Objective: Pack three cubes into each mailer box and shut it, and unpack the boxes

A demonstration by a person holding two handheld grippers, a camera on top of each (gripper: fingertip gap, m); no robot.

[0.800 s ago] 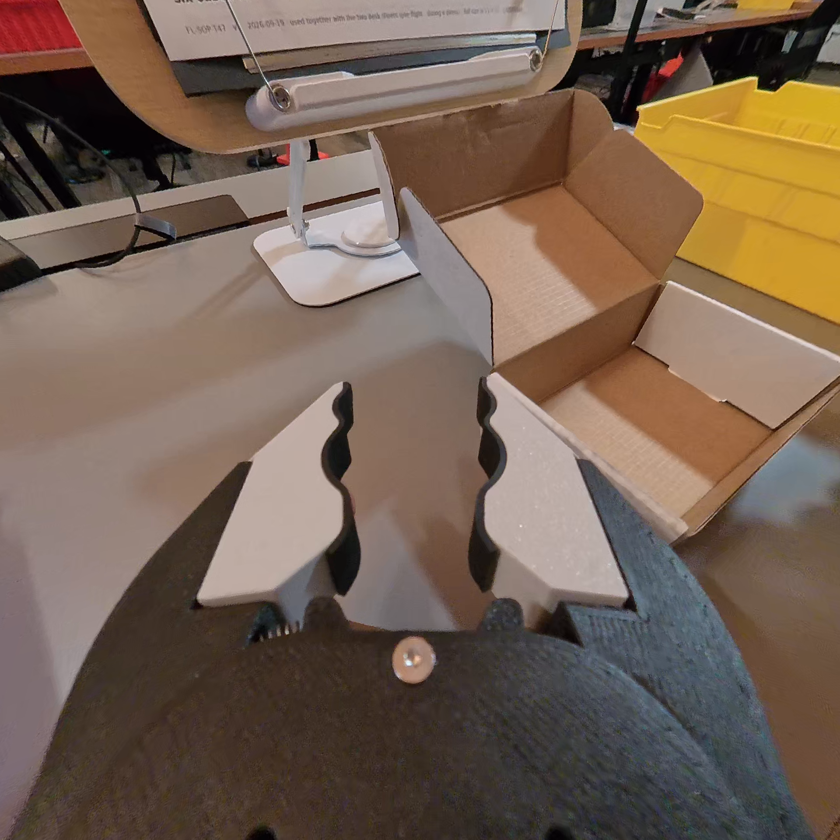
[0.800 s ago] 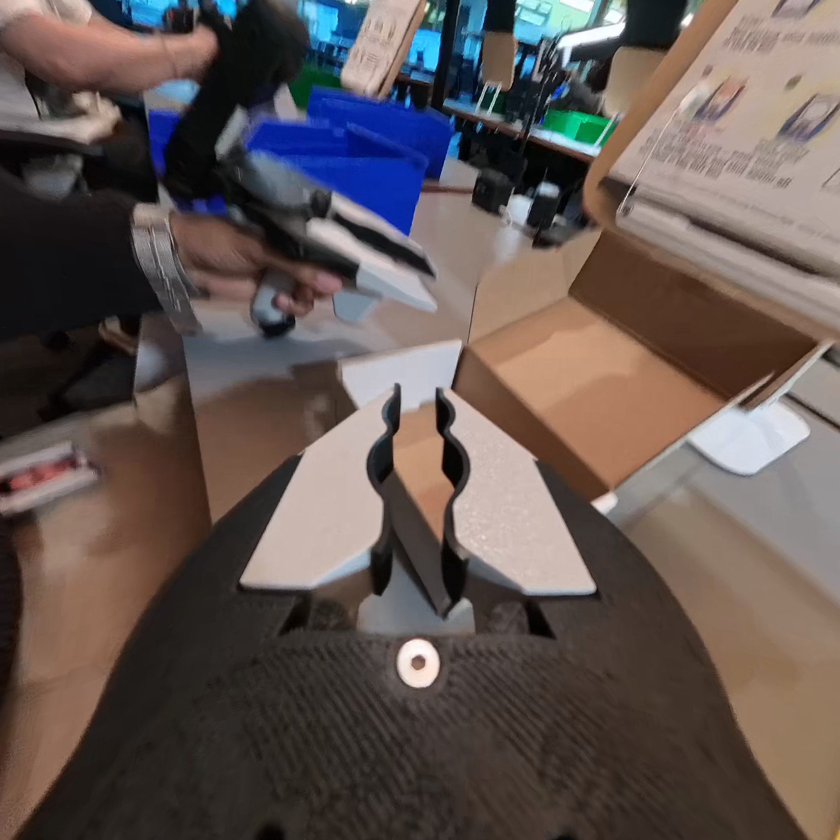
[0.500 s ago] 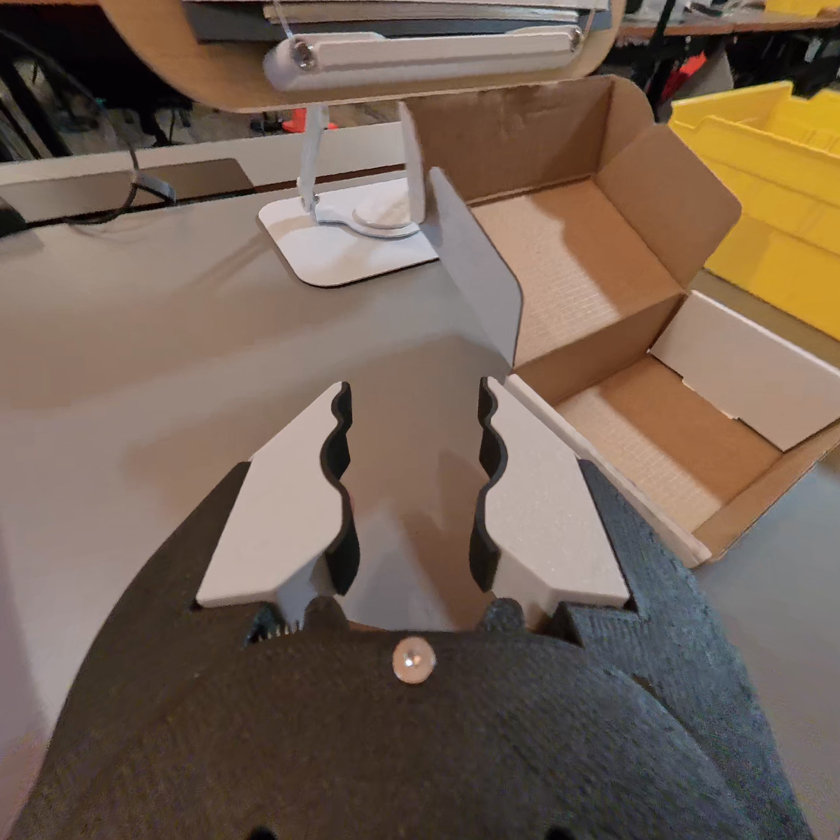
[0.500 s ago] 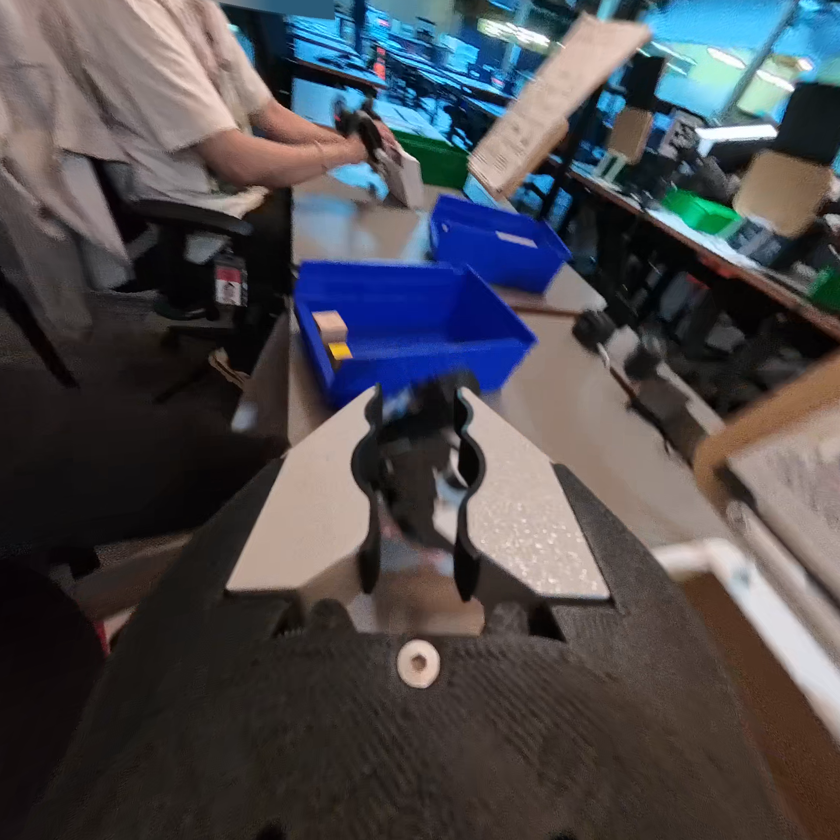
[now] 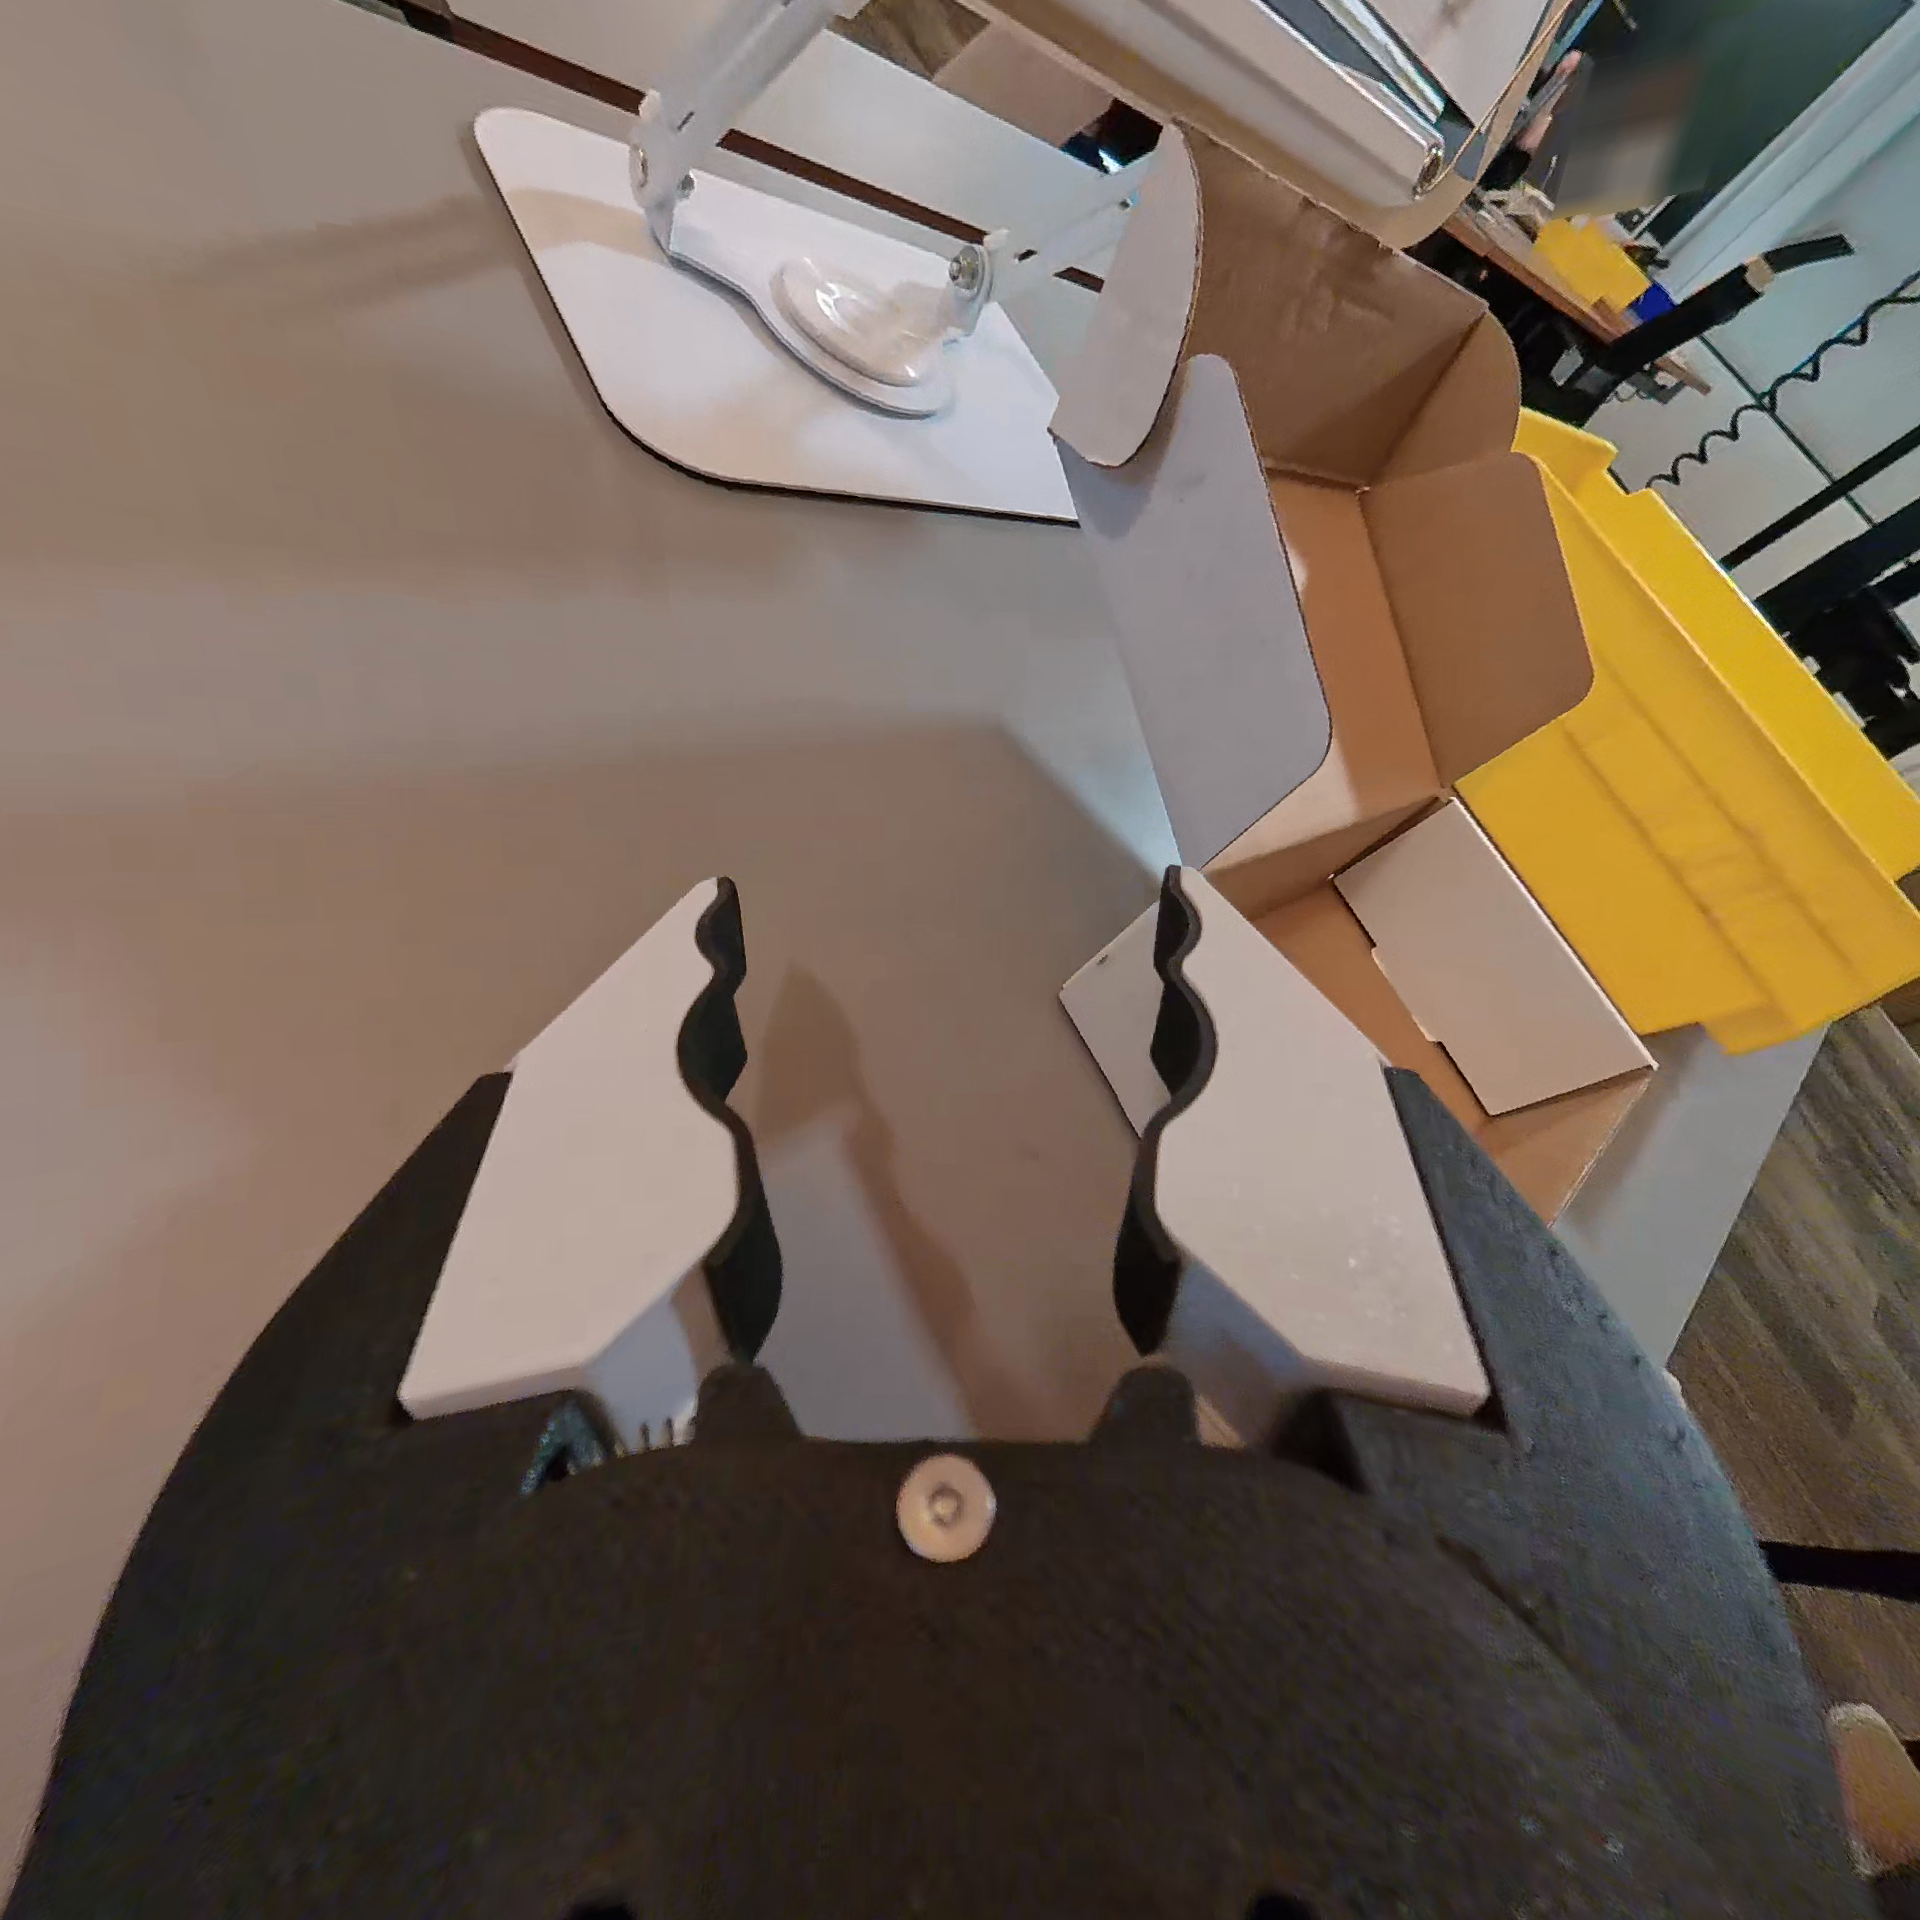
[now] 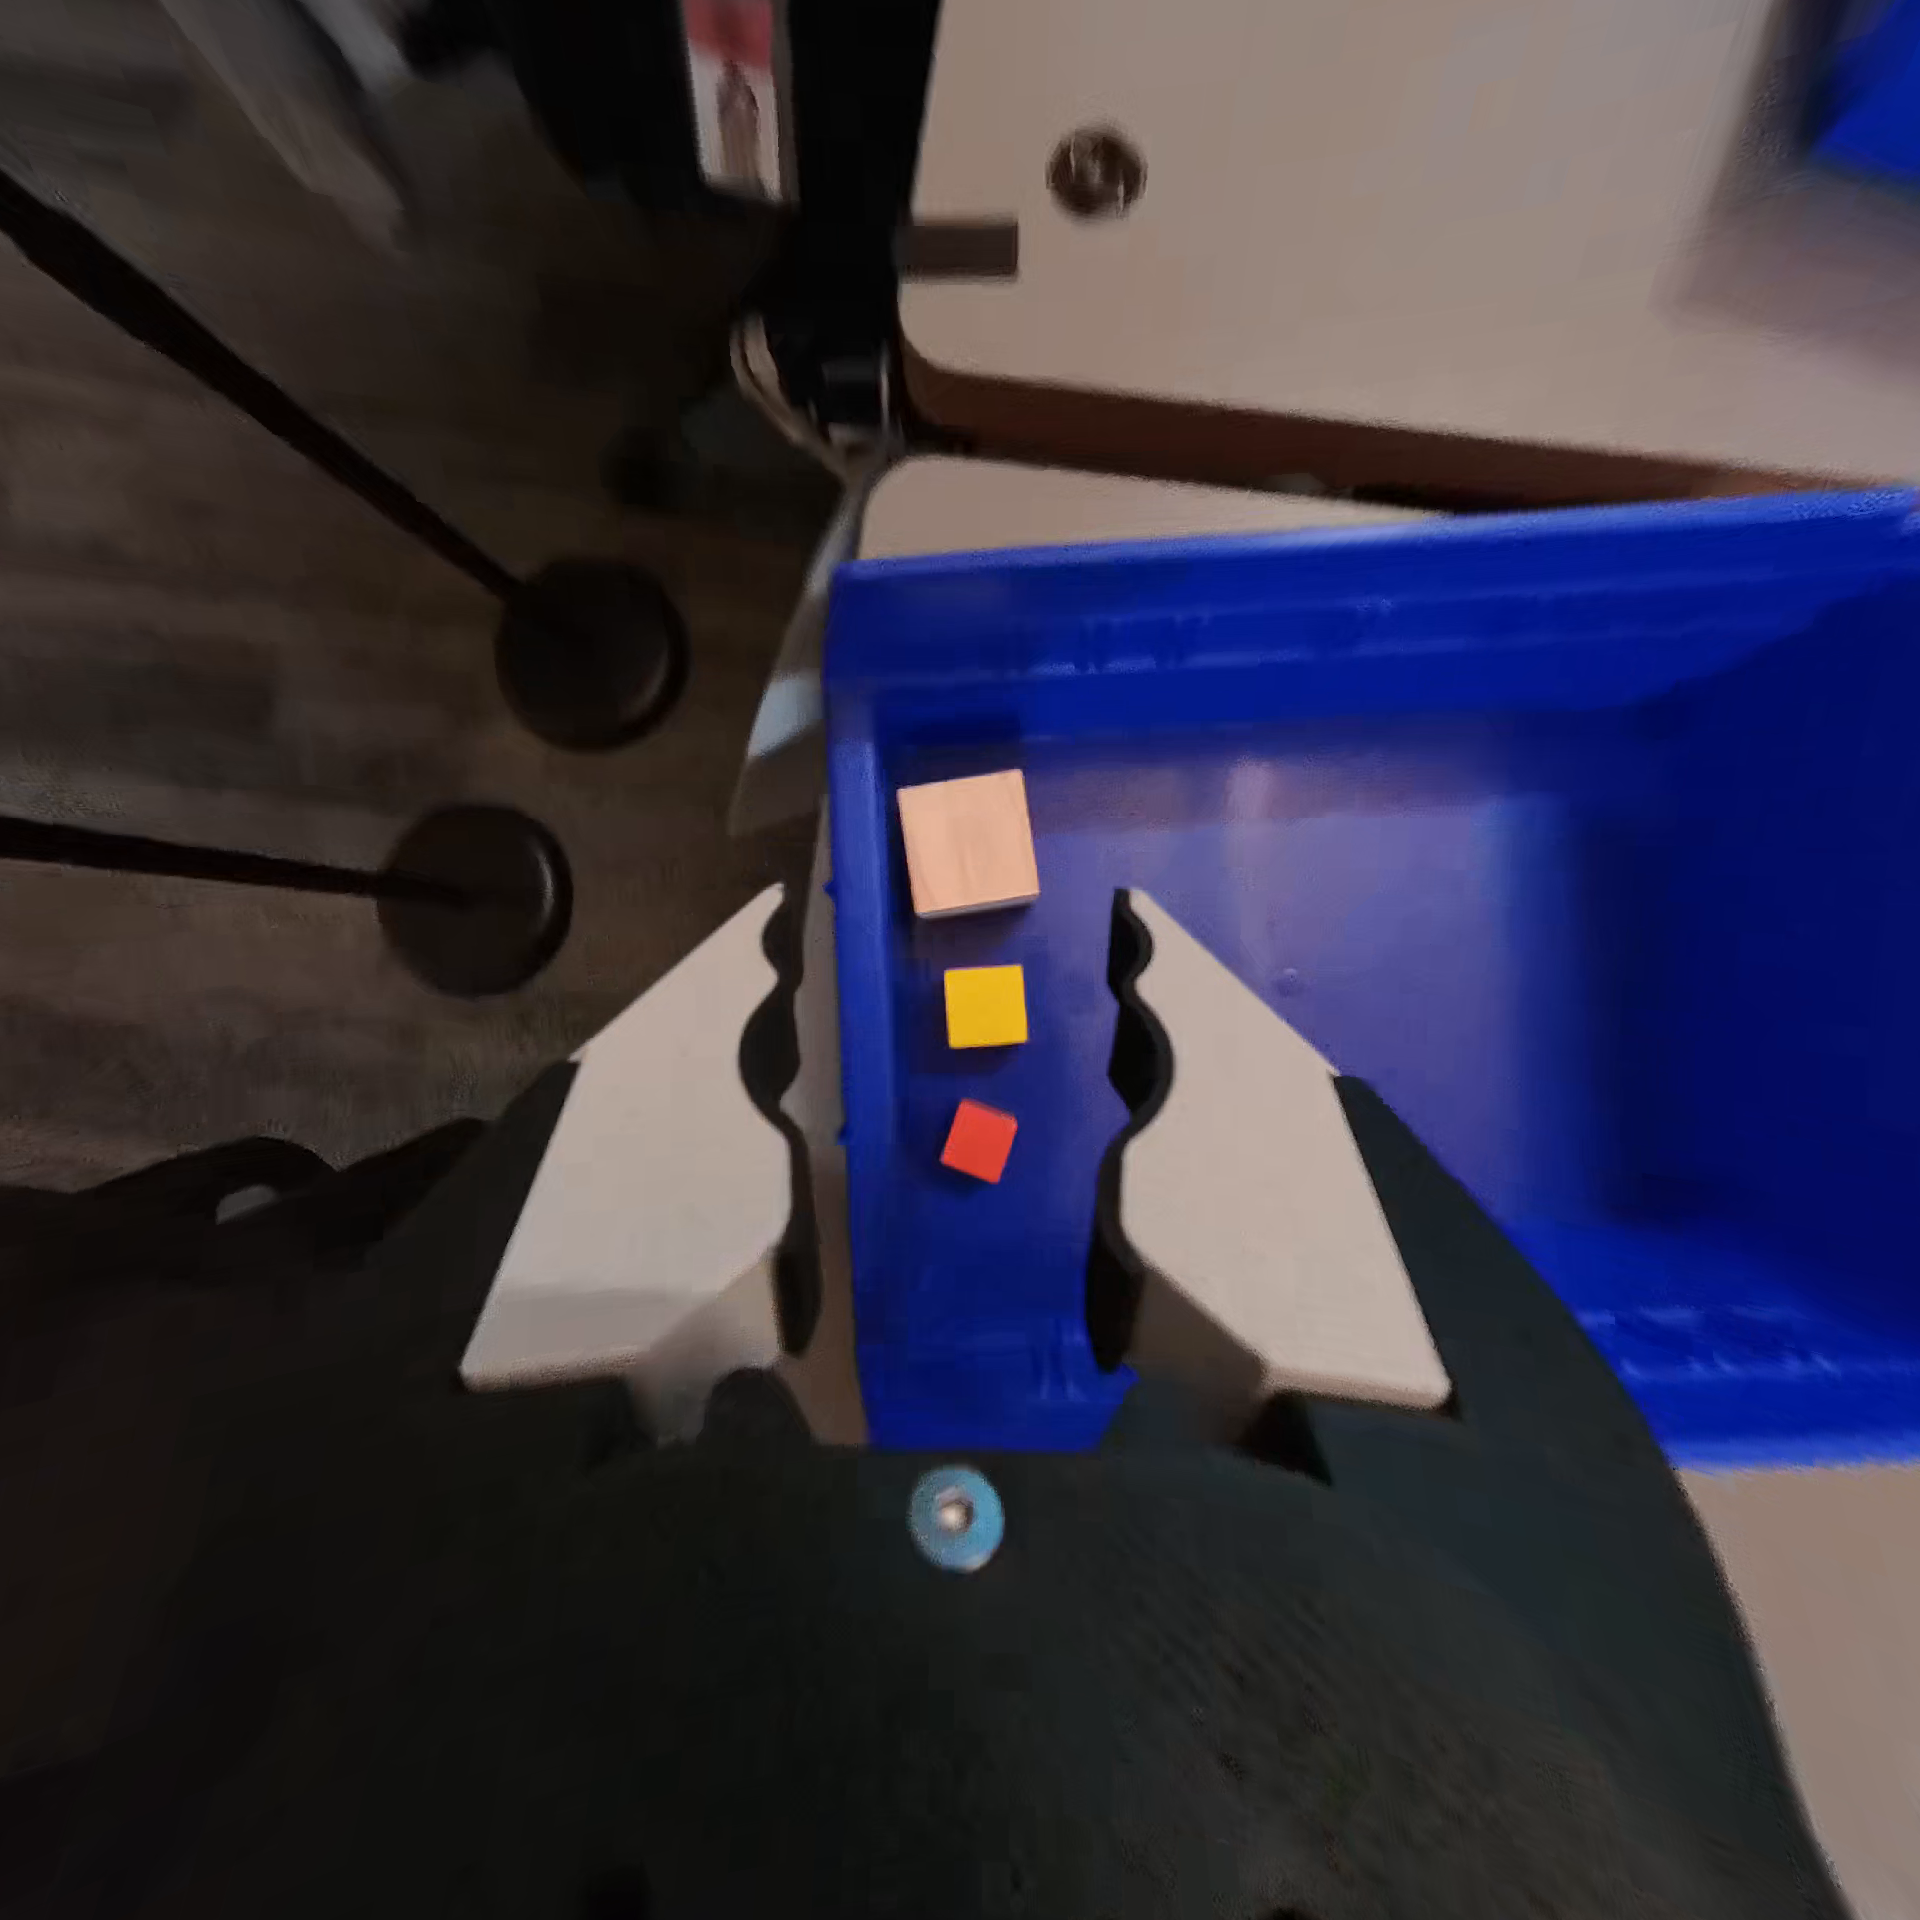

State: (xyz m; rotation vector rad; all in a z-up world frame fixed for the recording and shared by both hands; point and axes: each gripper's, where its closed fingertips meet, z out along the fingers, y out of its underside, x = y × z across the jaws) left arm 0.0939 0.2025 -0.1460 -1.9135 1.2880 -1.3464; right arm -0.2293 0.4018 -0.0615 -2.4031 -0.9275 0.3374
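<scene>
An open, empty cardboard mailer box with its lid flaps up lies on the grey table, to the right of my left gripper. That gripper is open and empty, above bare table beside the box. My right gripper is open and empty above a blue bin. Three cubes lie in a row along the bin's left wall: a larger wooden cube, a yellow cube and a red cube. The yellow and red cubes show between the open jaws.
A white stand base holding a clipboard stands behind the box. A yellow bin sits to the right of the box, near the table edge. Chair casters and floor lie left of the blue bin. The left gripper's tips are roughly 40 centimeters from the right gripper's. From the right gripper's tips to the larger wooden cube is close to 10 centimeters.
My right gripper has swung away from the mailer box to above the blue bin and opened wider. My left gripper has tilted and shifted beside the box, still open.
</scene>
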